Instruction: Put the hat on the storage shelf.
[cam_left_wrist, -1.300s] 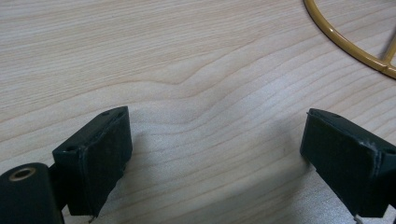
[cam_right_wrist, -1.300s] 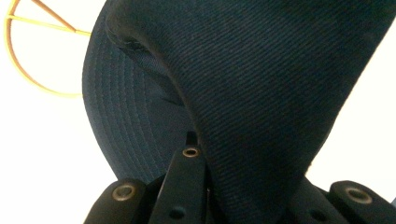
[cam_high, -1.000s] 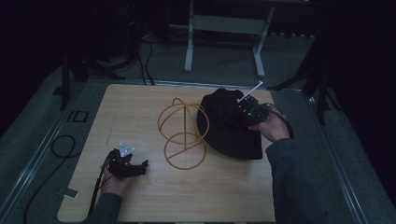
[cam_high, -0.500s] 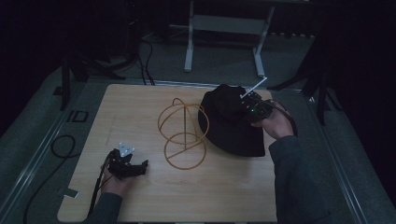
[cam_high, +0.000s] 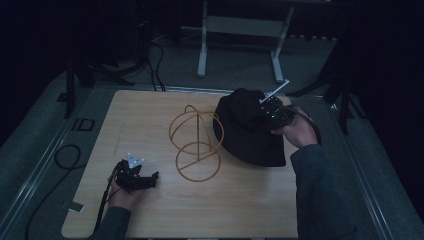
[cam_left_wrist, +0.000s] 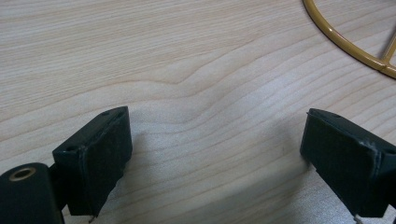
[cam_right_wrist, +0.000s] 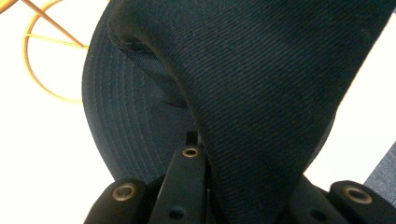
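Over on the far right part of the pale wooden counter (cam_high: 150, 120), the right tool (cam_high: 265, 111) has its jaws pinched tight on a fold of the black fabric bucket hat (cam_high: 245, 132), at the top of its crown. In the right gripper view the dark twill cloth (cam_right_wrist: 261, 84) is drawn up between the black jaws, while the stitched brim (cam_right_wrist: 121, 126) spreads flat on the counter below. Just to the hat's left stands a yellow wire stand made of hoops on an upright rod (cam_high: 196, 142), its upper hoop close against the brim and its base ring lying on the wood. Well apart, near the counter's front left, the left tool (cam_high: 142, 179) rests low over bare wood with its jaws spread wide and nothing between them; an arc of the yellow base ring (cam_left_wrist: 345, 44) shows beyond them.
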